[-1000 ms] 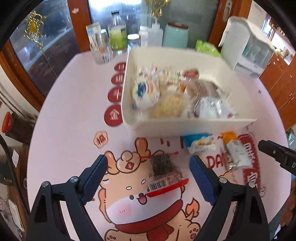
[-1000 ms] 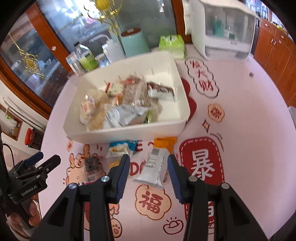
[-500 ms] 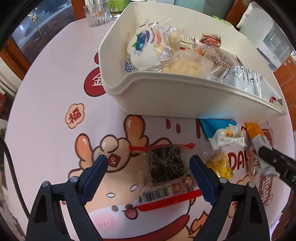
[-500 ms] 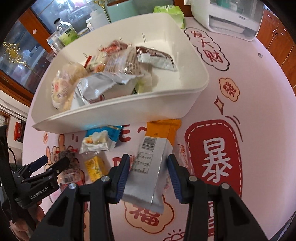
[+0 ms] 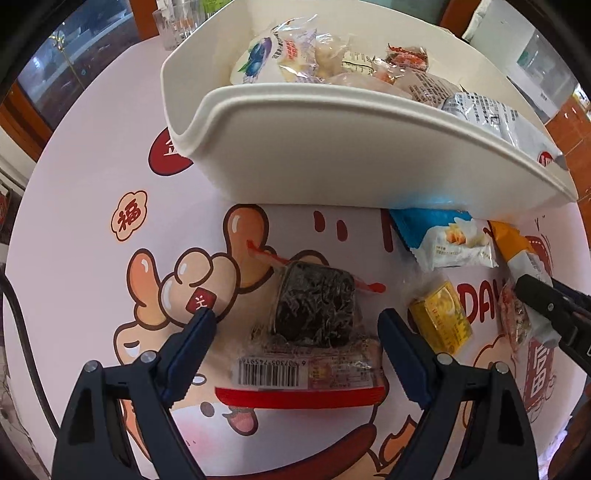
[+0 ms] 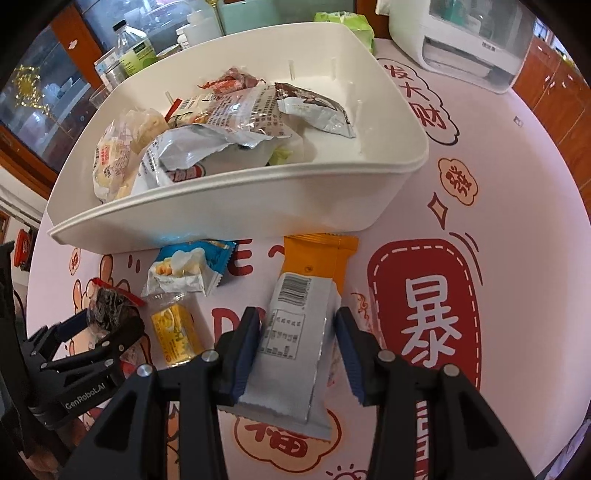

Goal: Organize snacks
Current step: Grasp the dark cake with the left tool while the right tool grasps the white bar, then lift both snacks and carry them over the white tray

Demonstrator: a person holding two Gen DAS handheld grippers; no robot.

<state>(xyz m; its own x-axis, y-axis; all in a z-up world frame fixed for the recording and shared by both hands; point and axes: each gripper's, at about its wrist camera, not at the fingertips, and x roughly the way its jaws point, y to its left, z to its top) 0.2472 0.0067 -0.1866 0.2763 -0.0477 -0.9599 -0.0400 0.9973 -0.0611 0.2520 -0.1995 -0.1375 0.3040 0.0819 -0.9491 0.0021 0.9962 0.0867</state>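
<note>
A clear packet of a dark snack with a red strip [image 5: 314,306] lies on the pink cartoon tablecloth. My left gripper [image 5: 295,314] stands low over it with a finger on each side. Its jaws are closing, and the pads stay apart from the wrapper. My right gripper [image 6: 298,314] straddles a silver and orange packet [image 6: 295,332] at a narrow width, with a small gap at the right pad. A blue and white packet [image 6: 184,266] and a yellow one [image 6: 177,332] lie between the two. Just behind them, the white bin [image 6: 258,199] holds several snacks.
Bottles and a glass [image 6: 129,55], a teal canister [image 6: 251,14] and a green pack [image 6: 343,22] stand behind the bin. A white appliance [image 6: 469,44] sits at the back right. Bare pink tablecloth [image 6: 517,221] spreads to the right of the bin.
Both grippers have come down to the table. The left now flanks the dark snack packet and the right flanks the silver and orange one. The left jaws have narrowed a little.
</note>
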